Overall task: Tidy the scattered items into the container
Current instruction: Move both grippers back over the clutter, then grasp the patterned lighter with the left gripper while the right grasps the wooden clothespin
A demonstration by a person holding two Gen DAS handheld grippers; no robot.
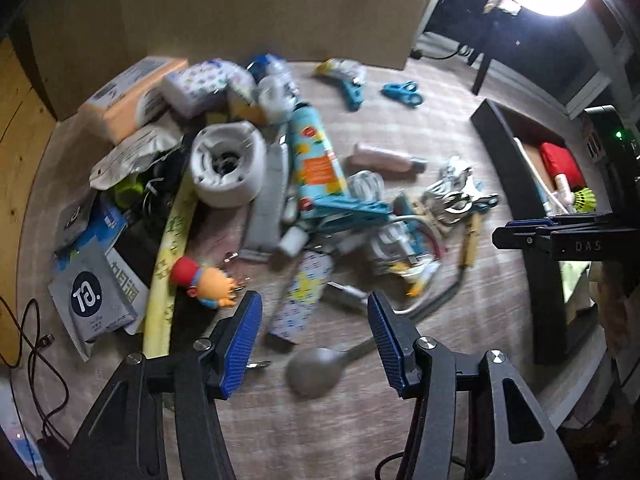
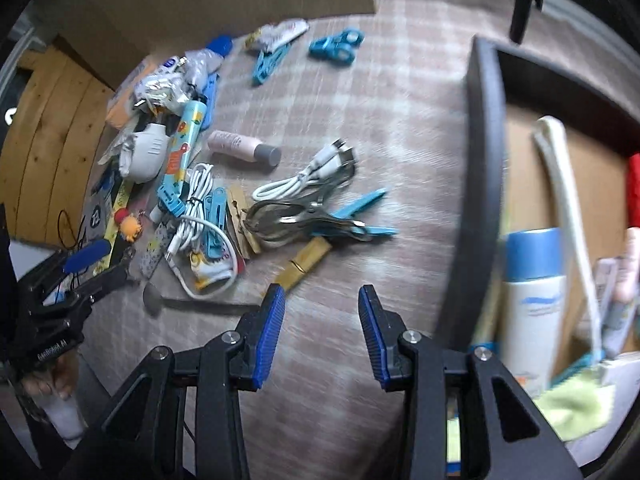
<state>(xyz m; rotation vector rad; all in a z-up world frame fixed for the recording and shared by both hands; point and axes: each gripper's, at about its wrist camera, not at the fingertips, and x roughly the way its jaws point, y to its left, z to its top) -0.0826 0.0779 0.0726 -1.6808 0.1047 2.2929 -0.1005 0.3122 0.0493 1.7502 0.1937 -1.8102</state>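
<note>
Hovering above the cluttered table (image 1: pixel 440 128), the left gripper (image 1: pixel 314 308) and right gripper (image 2: pixel 321 300) both hold empty, parted jaws, a grey spoon (image 1: pixel 316 372) lying under the left, while the dark container (image 2: pixel 482 168) sits right of the scattered items.

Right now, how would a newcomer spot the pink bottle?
Start at the black container on the right, then cross the checked cloth toward the clutter pile. The pink bottle lies on its side just past the white cable: the only pale pink cylinder, with a grey cap.
</note>
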